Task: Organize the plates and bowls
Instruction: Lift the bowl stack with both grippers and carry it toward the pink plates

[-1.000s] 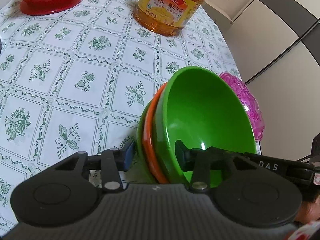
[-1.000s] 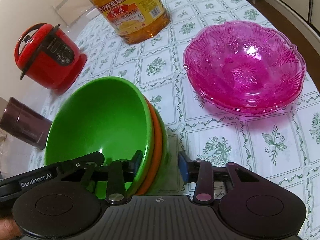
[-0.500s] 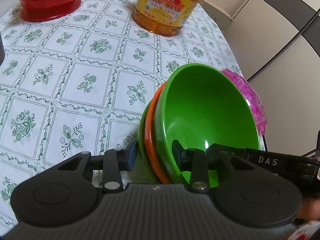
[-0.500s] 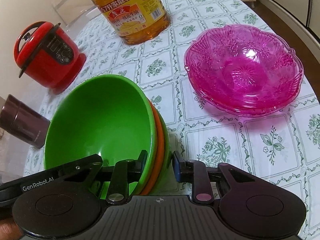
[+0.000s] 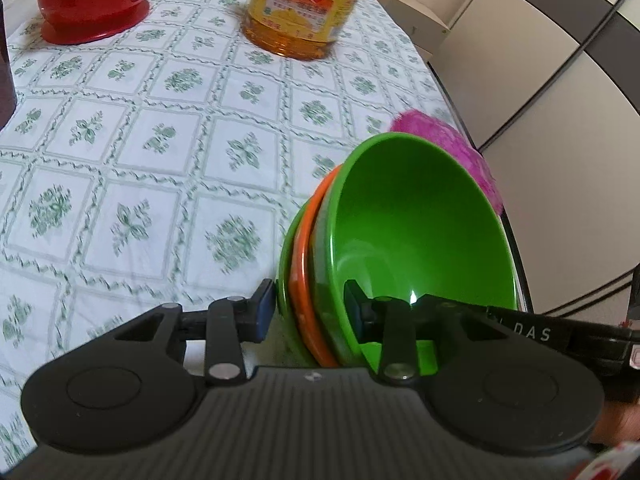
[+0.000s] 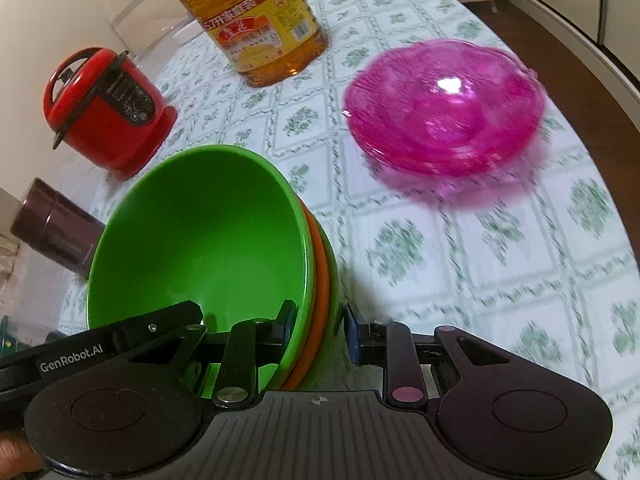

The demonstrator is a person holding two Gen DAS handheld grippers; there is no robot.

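Mostly done: 3 nested bowls (image 5: pixel 420 220) clamped by my left gripper (image 5: pixel 310 306) and right gripper (image 6: pixel 318 326), jaws just closed on opposite rims; pink dish (image 6: pixel 444 108) still separate.

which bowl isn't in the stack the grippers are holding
The pink bowl. It sits alone on the tablecloth, translucent and patterned, while the green and orange bowls are nested together, clamped at the rim.

A home dining room. A round table's floral cloth (image 6: pixel 500 240) bears an oil jug (image 6: pixel 260 20) and red cooker (image 6: pixel 108 112). Cabinets (image 5: pixel 520 80) stand behind.
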